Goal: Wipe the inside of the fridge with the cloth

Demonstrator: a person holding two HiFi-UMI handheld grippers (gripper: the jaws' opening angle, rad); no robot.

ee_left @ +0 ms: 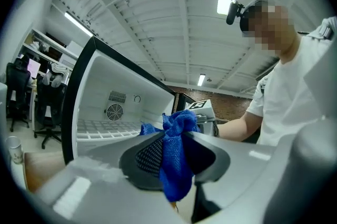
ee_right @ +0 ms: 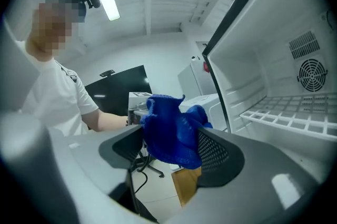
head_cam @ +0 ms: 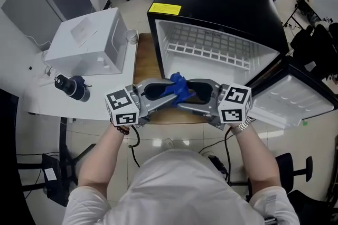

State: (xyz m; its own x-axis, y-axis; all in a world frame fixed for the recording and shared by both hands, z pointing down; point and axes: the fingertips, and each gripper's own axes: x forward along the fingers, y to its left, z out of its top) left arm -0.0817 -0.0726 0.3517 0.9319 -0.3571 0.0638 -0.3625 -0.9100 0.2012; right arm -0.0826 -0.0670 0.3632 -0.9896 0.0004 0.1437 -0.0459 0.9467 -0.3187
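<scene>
At lower centre, the left gripper (head_cam: 163, 96) is clenched on a crumpled blue knitted cloth (head_cam: 178, 86); around it the right gripper (head_cam: 196, 96) is spread, released, before the black fridge (head_cam: 222, 7) bearing an unreadable yellow label (head_cam: 165, 8)

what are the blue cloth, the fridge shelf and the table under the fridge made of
Blue cloth: soft matte textile, perhaps microfibre; fine weave, limp folds. Fridge shelf: white-coated wire, likely metal; thin open grid. Table: matte wood or wood-look laminate; brown top, which one unclear.
</scene>
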